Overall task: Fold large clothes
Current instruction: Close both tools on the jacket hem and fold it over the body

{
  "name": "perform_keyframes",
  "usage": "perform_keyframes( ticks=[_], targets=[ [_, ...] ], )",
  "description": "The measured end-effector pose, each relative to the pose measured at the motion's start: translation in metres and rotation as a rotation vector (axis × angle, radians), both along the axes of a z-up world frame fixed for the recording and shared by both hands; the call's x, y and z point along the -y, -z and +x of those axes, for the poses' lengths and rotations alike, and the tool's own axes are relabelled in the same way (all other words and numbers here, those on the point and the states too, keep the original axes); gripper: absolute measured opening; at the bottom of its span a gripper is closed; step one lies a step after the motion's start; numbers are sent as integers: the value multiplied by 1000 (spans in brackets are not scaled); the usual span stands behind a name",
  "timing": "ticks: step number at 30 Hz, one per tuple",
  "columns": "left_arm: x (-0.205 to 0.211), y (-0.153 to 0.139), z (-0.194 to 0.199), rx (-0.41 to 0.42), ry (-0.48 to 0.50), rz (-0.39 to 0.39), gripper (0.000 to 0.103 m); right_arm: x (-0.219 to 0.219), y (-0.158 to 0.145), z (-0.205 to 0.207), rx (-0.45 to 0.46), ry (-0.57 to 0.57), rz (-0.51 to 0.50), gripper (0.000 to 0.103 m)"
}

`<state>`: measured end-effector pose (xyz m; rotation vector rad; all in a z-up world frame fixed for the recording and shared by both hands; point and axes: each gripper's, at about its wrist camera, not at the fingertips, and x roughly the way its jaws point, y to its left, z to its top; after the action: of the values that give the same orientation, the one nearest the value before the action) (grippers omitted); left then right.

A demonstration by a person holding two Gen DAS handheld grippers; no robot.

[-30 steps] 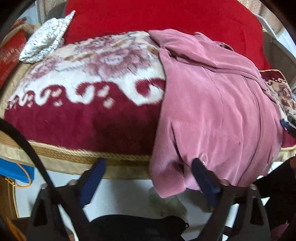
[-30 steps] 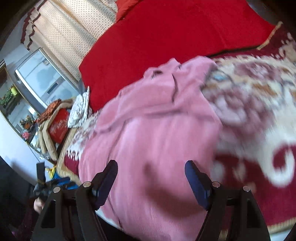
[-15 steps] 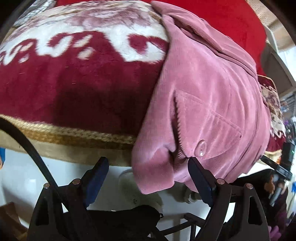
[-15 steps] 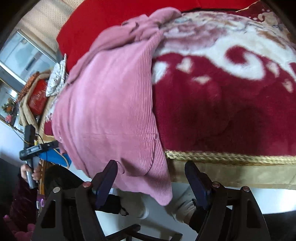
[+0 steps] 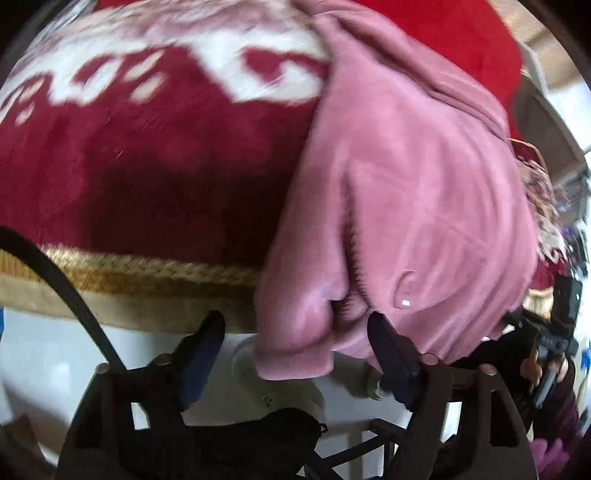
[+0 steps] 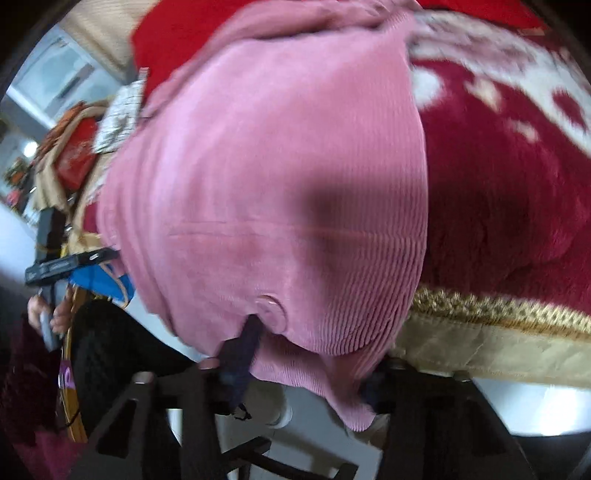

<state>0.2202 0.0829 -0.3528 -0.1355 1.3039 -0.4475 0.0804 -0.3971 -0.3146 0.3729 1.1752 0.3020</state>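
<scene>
A pink corduroy garment (image 5: 424,192) lies on the bed, its lower hem hanging over the near edge. My left gripper (image 5: 295,339) is at the hem's left corner (image 5: 291,350), which hangs between the closing jaws. The left finger stands apart from the cloth. In the right wrist view the garment (image 6: 277,166) fills the middle. My right gripper (image 6: 310,365) is at the hem's right corner, jaws closing with cloth hanging between them. Its left finger (image 6: 243,350) shows under a button flap; the other finger is hidden behind the fabric.
Under the garment lies a dark red blanket (image 5: 129,166) with white patterns and gold trim (image 6: 498,310). A bright red cover (image 5: 461,33) lies behind. White floor (image 5: 33,369) shows below the bed edge. A red box (image 6: 75,158) and a patterned cushion (image 6: 122,110) sit at the far side.
Both grippers have sunk and tilted down to the bed's near edge. The hem corners now lie between their fingers, and the right jaws have narrowed.
</scene>
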Motion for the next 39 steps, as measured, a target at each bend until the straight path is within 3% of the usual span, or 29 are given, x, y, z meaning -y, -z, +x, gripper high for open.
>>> perform_keyframes(
  ticks=[3, 4, 5, 6, 7, 10, 16, 20, 25, 27, 32, 36, 39],
  targets=[
    [2, 2, 0, 1, 3, -60, 78, -12, 6, 3, -12, -13, -31, 62],
    [3, 2, -1, 10, 7, -56, 66, -18, 7, 4, -9, -26, -59, 60],
    [6, 4, -1, 9, 15, -51, 54, -22, 8, 4, -10, -31, -75, 48],
    [11, 6, -3, -10, 24, -56, 29, -27, 5, 3, -6, -39, -97, 36],
    [12, 8, -4, -21, 23, -64, 21, -31, 2, 3, -3, -42, -123, 27],
    [14, 4, -8, 1, 20, -64, 12, -33, -10, 1, 2, -46, -113, 16],
    [5, -26, -21, 55, 37, -138, 10, -33, -52, -10, 78, -64, 27, 12],
    [-9, -62, -28, 113, 46, -230, 10, -25, -86, -15, 200, -85, 146, 11],
    [-9, -105, -33, 215, 59, -241, 9, -32, -135, -11, 360, -110, 139, 11],
    [-12, -105, -34, 220, 75, -230, 9, -34, -141, -10, 368, -120, 107, 11],
    [-10, -95, -24, 140, 95, -182, 8, -37, -112, -6, 286, -123, 110, 11],
    [-15, -91, -15, 92, 50, -262, 8, -45, -118, -4, 300, -119, 141, 10],
    [-22, -116, -3, 114, 28, -329, 8, -31, -144, 5, 346, -87, 182, 9]
  ],
)
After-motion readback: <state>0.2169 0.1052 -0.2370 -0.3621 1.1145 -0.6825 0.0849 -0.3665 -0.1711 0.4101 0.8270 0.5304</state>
